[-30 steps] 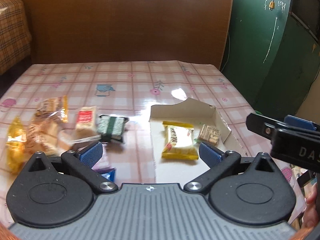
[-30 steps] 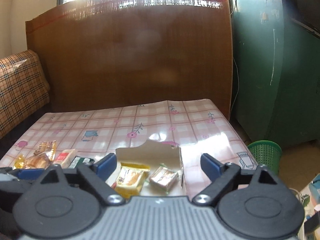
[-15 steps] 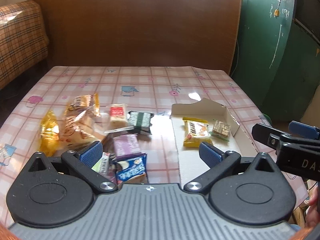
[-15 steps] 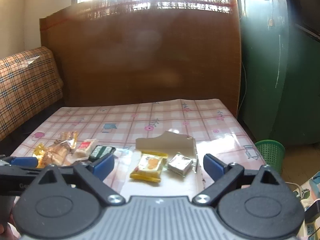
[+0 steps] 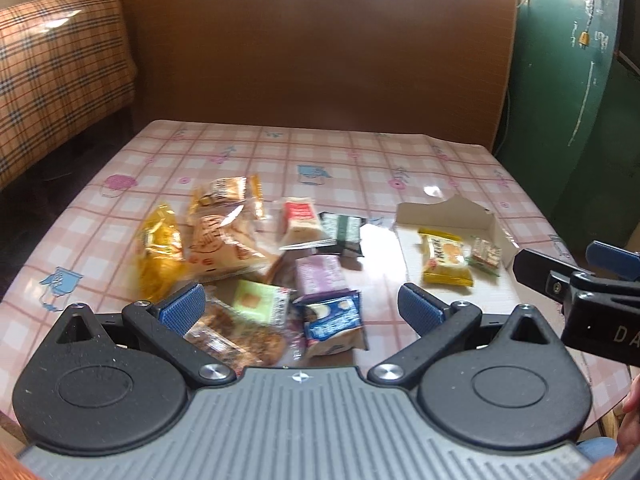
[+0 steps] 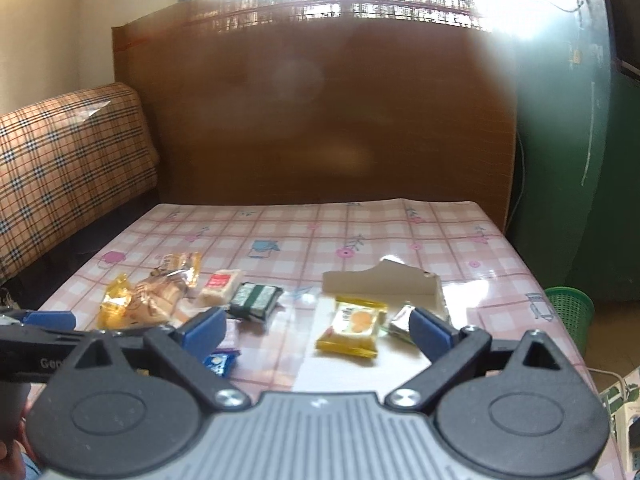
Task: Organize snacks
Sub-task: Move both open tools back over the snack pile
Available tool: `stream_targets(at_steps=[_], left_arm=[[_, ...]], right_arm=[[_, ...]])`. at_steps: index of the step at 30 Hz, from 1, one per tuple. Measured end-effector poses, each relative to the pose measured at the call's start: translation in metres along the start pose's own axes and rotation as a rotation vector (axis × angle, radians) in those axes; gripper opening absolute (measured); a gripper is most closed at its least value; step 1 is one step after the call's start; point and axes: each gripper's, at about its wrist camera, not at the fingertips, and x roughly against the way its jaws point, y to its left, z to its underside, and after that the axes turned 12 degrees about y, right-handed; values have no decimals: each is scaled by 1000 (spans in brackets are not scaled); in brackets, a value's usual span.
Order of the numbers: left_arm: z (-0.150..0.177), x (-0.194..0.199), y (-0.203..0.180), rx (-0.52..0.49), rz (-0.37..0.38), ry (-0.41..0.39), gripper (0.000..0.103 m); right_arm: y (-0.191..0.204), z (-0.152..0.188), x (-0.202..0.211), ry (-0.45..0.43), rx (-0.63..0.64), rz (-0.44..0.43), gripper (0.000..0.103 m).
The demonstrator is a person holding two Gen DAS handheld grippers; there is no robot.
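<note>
Blue-padded and spread wide, the left gripper (image 5: 300, 304) grasps nothing, hovering over the snack pile (image 5: 256, 264) on the pink checked counter (image 5: 340, 160). Rightward, the white cardboard box (image 5: 444, 216) holds a yellow packet (image 5: 444, 260) and a small wrapped sweet (image 5: 486, 256). Equally splayed and empty, the right gripper (image 6: 316, 328) hangs above the box. Only its view shows the green basket (image 6: 568, 308) on the floor.
</note>
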Motion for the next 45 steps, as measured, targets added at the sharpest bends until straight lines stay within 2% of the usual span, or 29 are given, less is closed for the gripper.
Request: stream_targets(at_steps=[18,45], left_arm=[[6,4,43,101,-58,-10,103],[12,3,82,201,-97,-4,103]], right_arm=[[58,-3,-20,21,95,-64,98],[100,-6,-40,48,158,-123,99]])
